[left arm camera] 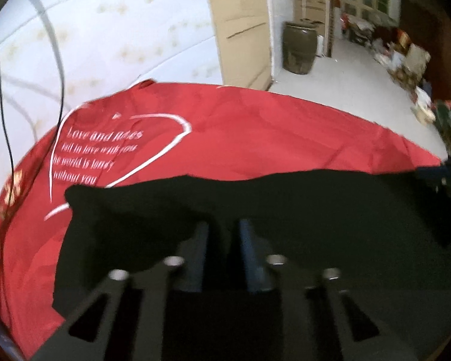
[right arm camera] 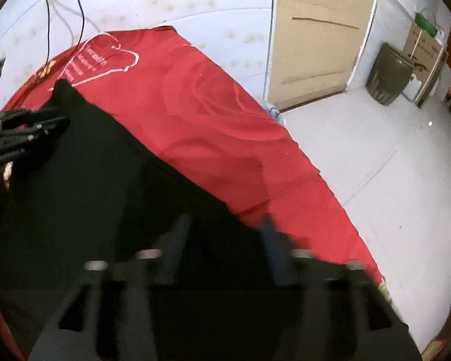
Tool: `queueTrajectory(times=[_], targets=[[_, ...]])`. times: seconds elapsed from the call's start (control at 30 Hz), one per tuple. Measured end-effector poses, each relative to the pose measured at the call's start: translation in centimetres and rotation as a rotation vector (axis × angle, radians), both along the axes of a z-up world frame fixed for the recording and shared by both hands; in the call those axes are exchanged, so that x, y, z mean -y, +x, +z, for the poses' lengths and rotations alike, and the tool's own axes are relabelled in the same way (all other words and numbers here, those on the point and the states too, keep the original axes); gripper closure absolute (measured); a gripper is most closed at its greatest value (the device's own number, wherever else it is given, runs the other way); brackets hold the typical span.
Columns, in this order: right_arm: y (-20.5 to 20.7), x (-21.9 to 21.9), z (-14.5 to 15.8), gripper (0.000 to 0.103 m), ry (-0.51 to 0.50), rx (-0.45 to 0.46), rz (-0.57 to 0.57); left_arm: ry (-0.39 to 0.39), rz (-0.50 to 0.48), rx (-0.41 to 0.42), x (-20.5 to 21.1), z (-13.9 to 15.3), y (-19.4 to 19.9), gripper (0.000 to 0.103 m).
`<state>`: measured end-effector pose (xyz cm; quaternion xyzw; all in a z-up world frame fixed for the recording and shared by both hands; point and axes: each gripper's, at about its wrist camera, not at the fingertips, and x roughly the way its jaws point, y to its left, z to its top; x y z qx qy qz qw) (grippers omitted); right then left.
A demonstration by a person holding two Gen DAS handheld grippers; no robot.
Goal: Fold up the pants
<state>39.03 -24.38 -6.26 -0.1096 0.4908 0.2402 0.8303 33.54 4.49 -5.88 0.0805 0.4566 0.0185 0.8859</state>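
Observation:
Black pants (left arm camera: 300, 210) lie spread on a red cloth (left arm camera: 255, 138) with a white heart and lettering. My left gripper (left arm camera: 224, 228) has its fingers close together, pinching an edge of the pants. In the right wrist view the pants (right arm camera: 90, 165) fill the lower left. My right gripper (right arm camera: 225, 225) has its fingers wider apart with black fabric between them; its grip is blurred. The left gripper also shows in the right wrist view (right arm camera: 45, 126) at the far left on the pants' edge. The right gripper shows in the left wrist view (left arm camera: 445, 177) at the right edge.
The red cloth (right arm camera: 210, 114) covers a table beside a white patterned wall (left arm camera: 120, 30). Black cables (left arm camera: 60, 60) hang at the left. A tan door (right arm camera: 318, 36), a dark bin (right arm camera: 388, 75) and clutter (left arm camera: 406, 60) stand on the pale floor beyond.

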Motion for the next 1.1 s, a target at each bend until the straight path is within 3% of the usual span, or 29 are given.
queueTrajectory(times=[0.03,0.1,0.27,0.43,0.57,0.73,0.87,0.97,1.1], targets=[[-0.1,-0.2,0.0,0.091,-0.015,0.007,0.012,0.026,-0.006,0.004,0.6,0.0,-0.1,0.096],[-0.4,-0.7,0.1,0.095,-0.045,0.020,0.026,0.069,-0.003,0.005,1.3,0.0,0.1,0.098],[-1.6,-0.8,2.6,0.096,-0.013,0.064,-0.009,0.052,0.032,0.033,0.7,2.1,-1.3,0.099],[-6.6,-0.1,7.3,0.096,0.068,0.132,-0.022,-0.030,0.064,0.104,-0.5,5.7,-5.9,0.099],[-12.1,0.2,10.2,0.096,0.131,0.139,-0.057,-0.099,0.083,0.146,-0.7,8.1,-12.2,0.099],[-21.0,0.3,9.9,0.096,0.166,0.041,-0.153,-0.174,0.110,0.076,-0.8,6.8,-20.0,0.099],[-27.0,0.1,5.7,0.096,0.185,-0.169,-0.284,-0.197,0.132,-0.040,-1.6,3.1,-23.7,0.099],[-28.2,-0.7,3.5,0.094,0.169,-0.317,-0.364,-0.204,0.160,-0.099,-2.5,1.8,-26.0,0.099],[-29.5,-1.1,4.5,0.085,0.195,-0.283,-0.398,-0.253,0.221,-0.053,-4.3,4.2,-28.1,0.097]])
